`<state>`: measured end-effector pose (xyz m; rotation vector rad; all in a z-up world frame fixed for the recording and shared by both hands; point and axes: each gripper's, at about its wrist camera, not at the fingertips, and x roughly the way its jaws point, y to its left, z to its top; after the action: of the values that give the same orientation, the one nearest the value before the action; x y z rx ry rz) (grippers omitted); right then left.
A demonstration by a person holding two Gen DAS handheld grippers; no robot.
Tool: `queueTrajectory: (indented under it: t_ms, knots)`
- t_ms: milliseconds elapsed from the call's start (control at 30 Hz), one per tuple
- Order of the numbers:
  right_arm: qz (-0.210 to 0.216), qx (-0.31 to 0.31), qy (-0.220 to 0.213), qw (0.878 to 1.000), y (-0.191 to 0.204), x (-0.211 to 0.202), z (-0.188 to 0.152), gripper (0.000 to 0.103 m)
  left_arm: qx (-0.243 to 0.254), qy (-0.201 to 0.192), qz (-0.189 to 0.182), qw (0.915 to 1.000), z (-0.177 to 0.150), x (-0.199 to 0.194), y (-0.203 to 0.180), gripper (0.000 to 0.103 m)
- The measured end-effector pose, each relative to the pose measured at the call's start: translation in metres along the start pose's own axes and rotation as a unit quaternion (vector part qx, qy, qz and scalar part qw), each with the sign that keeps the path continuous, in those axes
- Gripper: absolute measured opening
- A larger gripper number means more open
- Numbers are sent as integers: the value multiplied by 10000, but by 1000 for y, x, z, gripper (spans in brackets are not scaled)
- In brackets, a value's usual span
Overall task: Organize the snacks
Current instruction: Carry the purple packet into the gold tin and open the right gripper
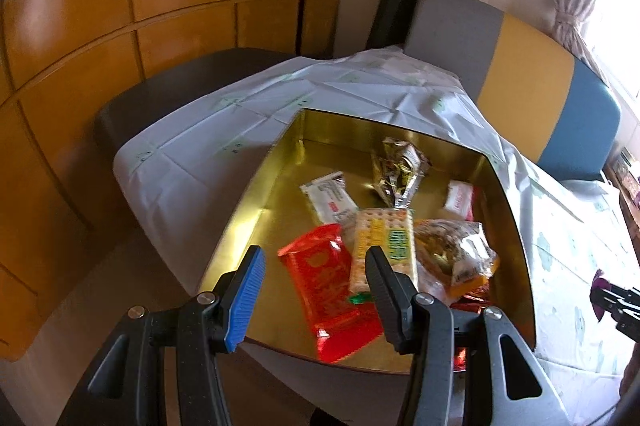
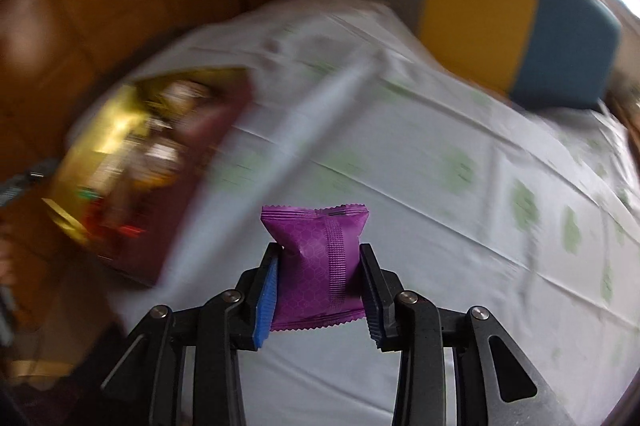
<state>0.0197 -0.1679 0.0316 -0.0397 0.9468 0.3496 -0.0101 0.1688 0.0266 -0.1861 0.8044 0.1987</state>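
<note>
A gold box [image 1: 256, 193] lies open on the table and holds several snacks: a red packet [image 1: 328, 278], a cracker pack [image 1: 382, 238], a white bar [image 1: 328, 197], a silver pouch [image 1: 396, 169] and others. My left gripper [image 1: 316, 262] is open and empty above the box's near edge. My right gripper [image 2: 320, 258] is shut on a purple snack packet [image 2: 316, 262], held above the tablecloth. The box [image 2: 120, 129] shows blurred at the left of the right wrist view. The right gripper with the purple packet also shows in the left wrist view [image 1: 612, 302], right of the box.
A white tablecloth [image 2: 440, 145] with green print covers the table. A grey, yellow and blue bench [image 1: 528, 73] stands behind it. Wooden cabinets [image 1: 120, 5] fill the left. A dark chair [image 1: 192, 81] stands at the table's far left.
</note>
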Motion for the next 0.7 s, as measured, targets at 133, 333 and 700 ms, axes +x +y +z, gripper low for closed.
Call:
queueTrajectory:
  t_ms: [133, 333, 700]
  knots:
    - [671, -437, -157, 9967, 64, 3, 15, 38, -103, -13, 49, 9999, -1, -2, 12, 53]
    - [1125, -773, 189, 9905, 125, 48, 24, 38, -131, 7, -3, 9999, -3, 0, 17, 53]
    - [789, -1036, 777, 9884, 143, 115, 27, 45, -148, 178, -93, 9997, -12, 10, 19, 53]
